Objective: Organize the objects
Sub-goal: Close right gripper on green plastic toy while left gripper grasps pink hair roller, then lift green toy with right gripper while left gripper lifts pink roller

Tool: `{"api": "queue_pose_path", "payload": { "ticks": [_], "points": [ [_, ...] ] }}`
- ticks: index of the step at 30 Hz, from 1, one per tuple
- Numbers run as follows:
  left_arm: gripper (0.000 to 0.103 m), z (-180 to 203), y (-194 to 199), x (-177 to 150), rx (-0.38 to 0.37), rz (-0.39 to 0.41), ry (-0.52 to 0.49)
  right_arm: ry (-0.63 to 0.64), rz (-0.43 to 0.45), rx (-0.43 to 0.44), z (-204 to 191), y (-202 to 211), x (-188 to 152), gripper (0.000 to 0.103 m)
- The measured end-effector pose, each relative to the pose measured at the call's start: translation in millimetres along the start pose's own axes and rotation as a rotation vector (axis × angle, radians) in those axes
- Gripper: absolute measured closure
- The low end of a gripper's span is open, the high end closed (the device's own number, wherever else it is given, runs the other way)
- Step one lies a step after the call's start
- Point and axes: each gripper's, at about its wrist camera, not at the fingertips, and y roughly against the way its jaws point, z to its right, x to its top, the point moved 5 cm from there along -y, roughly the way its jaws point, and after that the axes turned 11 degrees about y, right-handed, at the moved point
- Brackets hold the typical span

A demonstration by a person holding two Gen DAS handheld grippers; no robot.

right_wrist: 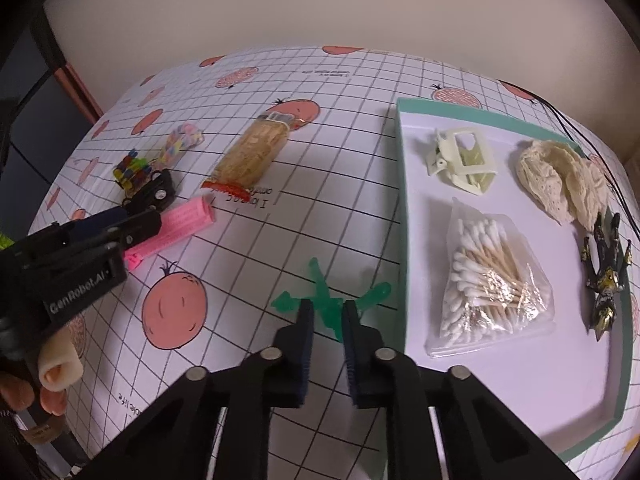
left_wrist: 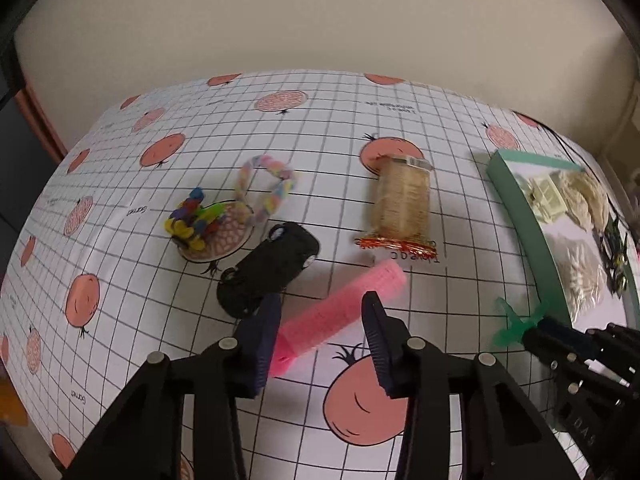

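Observation:
A pink ridged bar (left_wrist: 352, 300) lies slanted on the gridded tablecloth. My left gripper (left_wrist: 320, 316) stands open with its fingers on either side of the bar's near half; the left finger is close against it. A translucent green toy figure (right_wrist: 326, 304) sits between the pads of my right gripper (right_wrist: 328, 316), which is shut on it just left of the green-rimmed tray (right_wrist: 402, 216). In the left wrist view the green figure (left_wrist: 514, 326) sticks out of the right gripper (left_wrist: 530, 330). In the right wrist view the left gripper (right_wrist: 132, 224) hangs over the pink bar (right_wrist: 180, 224).
A black toy car (left_wrist: 268, 272), a colourful bead toy (left_wrist: 192, 220), a pastel braided loop (left_wrist: 264, 184) and a clear packet of sticks (left_wrist: 400, 204) lie beyond the bar. The tray holds a cream claw clip (right_wrist: 464, 160), lace (right_wrist: 560, 184), bagged cotton swabs (right_wrist: 488, 276) and a black-gold figure (right_wrist: 604, 276).

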Motion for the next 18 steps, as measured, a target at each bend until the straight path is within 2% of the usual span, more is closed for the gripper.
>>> {"api": "queue_pose_path", "payload": {
  "ticks": [4,18],
  "points": [
    [0.061,8.5,-1.9,-1.4,0.01,0.004,-0.049,-0.001,-0.001,0.004,1.2,-0.4,0.6,0.093],
    [0.062,20.4,-14.3,-2.1,0.034,-0.002,-0.122,-0.009,-0.001,0.01,2.5,0.0,0.0,0.093]
  ]
}}
